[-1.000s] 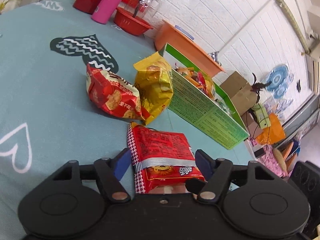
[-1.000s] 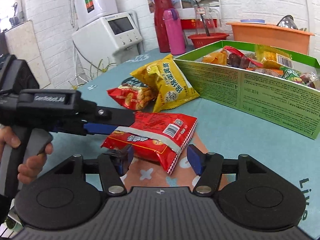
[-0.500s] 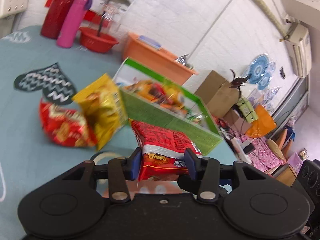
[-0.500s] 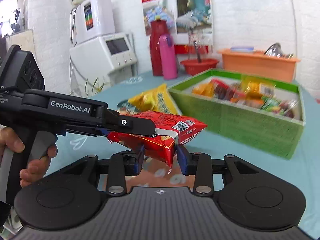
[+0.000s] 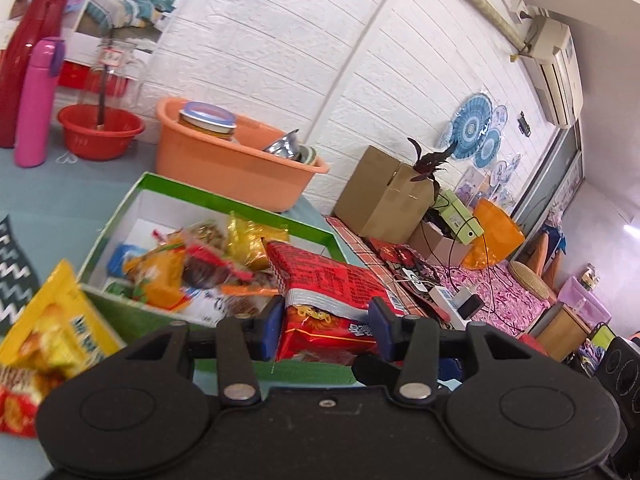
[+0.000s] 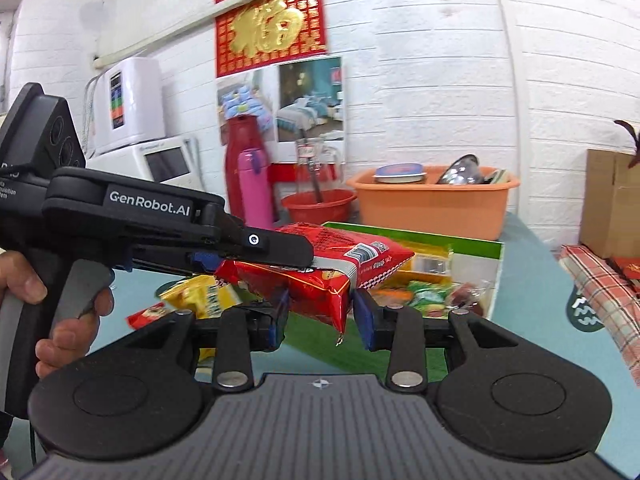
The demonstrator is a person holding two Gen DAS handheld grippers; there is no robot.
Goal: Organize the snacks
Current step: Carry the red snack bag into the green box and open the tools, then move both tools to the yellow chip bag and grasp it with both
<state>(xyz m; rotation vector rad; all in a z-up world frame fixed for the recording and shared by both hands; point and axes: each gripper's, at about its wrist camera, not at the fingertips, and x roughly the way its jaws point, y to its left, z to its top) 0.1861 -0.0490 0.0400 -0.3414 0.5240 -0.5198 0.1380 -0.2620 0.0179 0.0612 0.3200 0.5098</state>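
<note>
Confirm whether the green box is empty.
No: the green box already holds a jumble of snack packets, plain in the left wrist view.

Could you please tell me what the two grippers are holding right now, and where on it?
Both hold the red snack packet: left gripper across one end, right gripper on a bottom corner.

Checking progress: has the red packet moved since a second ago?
Yes. The red packet was lying on the table short of the green box; now both tools grip it, lifted off the table and carried toward the box, overlapping its near wall.
</note>
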